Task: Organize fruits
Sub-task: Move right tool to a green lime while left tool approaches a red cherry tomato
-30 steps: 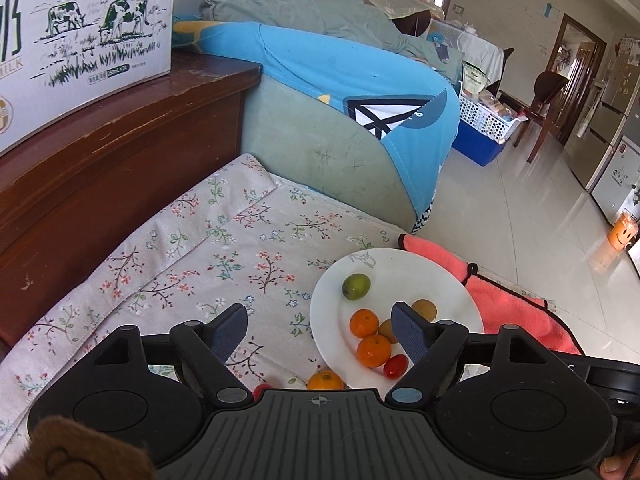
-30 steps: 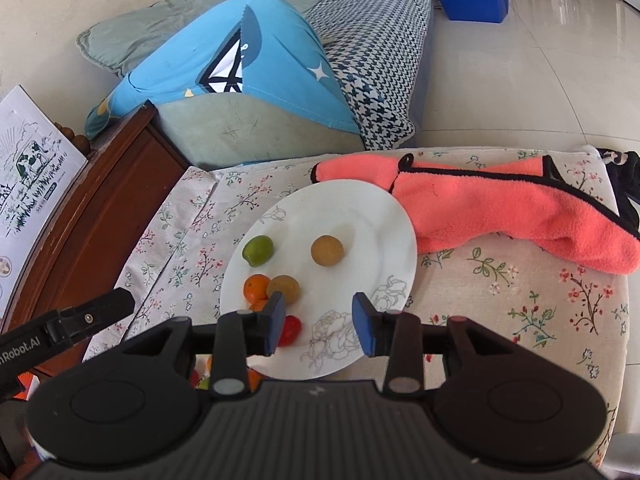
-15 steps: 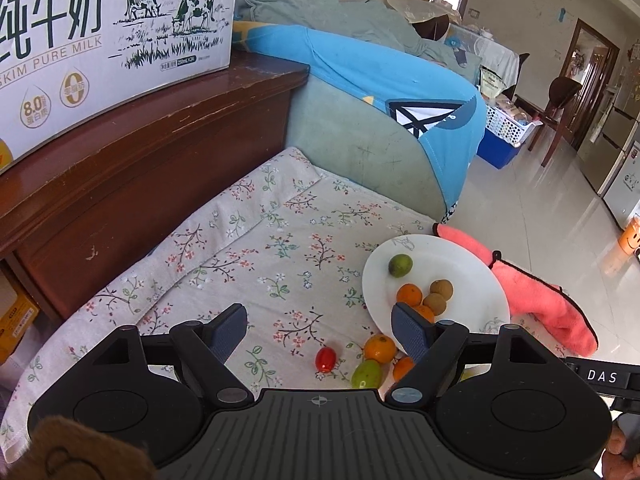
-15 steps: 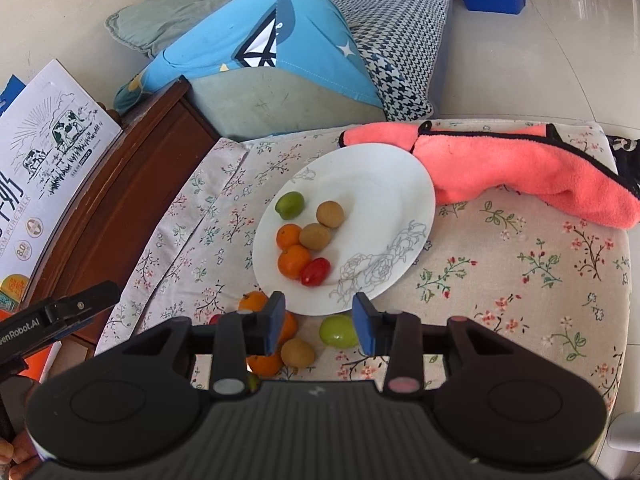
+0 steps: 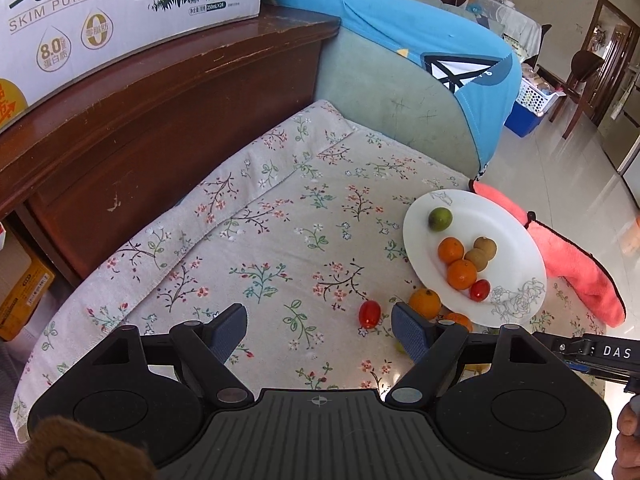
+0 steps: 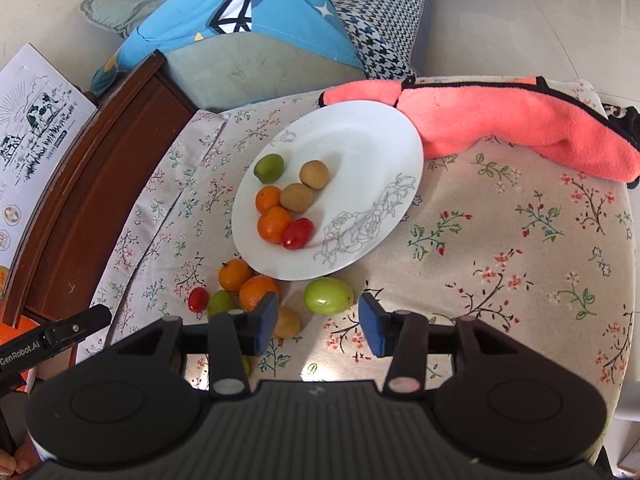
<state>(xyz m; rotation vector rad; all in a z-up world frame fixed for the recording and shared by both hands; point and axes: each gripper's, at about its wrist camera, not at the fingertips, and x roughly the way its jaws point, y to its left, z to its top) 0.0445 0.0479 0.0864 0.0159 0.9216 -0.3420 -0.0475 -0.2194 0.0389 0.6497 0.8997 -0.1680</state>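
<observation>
The floral cloth covers a cushioned worktop whose far left edge butts against a dark wooden cabinet and whose back corner meets a pale green sofa arm draped in blue fabric; a wide stretch of bare cloth lies open ahead of the left gripper, while the right side of the worktop drops straight to the tiled floor. The white plate sits toward the back, its far rim touching a coral towel that runs along the rear edge. On the plate are a lime, two brown fruits, two small oranges and a cherry tomato. Loose fruit clusters just off the plate's near rim: two oranges, a second cherry tomato, a dull green fruit, a brown fruit and a large green fruit. The right wrist view shows this whole cluster; the left wrist view catches only the loose tomato and two oranges, the rest hidden behind its right finger, but it alone shows the milk carton on the cabinet and the room beyond. The left gripper is spread wide and empty over bare cloth, the loose tomato just beyond its fingertips. The right gripper has just been opening; its jaws stand parted and grip nothing, with the large green fruit just beyond the gap, untouched.
</observation>
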